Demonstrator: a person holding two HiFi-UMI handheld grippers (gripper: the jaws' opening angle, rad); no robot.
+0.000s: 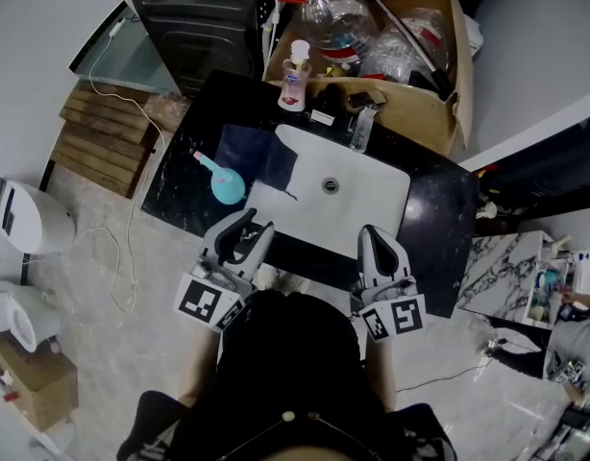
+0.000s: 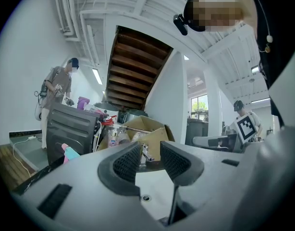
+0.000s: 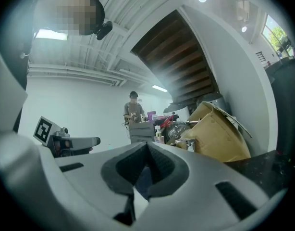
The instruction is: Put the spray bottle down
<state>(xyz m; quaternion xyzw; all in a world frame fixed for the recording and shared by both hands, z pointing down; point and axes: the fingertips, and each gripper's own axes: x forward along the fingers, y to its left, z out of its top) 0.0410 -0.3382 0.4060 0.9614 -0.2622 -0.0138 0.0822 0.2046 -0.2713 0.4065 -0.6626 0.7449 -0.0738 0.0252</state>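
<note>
Bottle (image 1: 226,184) already down on counter (image 1: 439,219), at 9 o'clock of sink (image 1: 372,195), by cloth (image 1: 261,152). Left claw (image 1: 257,221) released, empty, near bottle's 5 o'clock. Right claw (image 1: 372,230) clenched, empty. Risk: careless left swing toward 11 o'clock tips bottle or knocks it off counter edge.

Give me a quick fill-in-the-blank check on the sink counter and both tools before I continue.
In the head view, the teal plastic spray bottle with a pink trigger rests on the black counter, to the ____ of the white sink.
The left tool is ____, with nothing between its jaws.
The right tool is ____ and holds nothing.
Missing words: left; open; shut.
</note>
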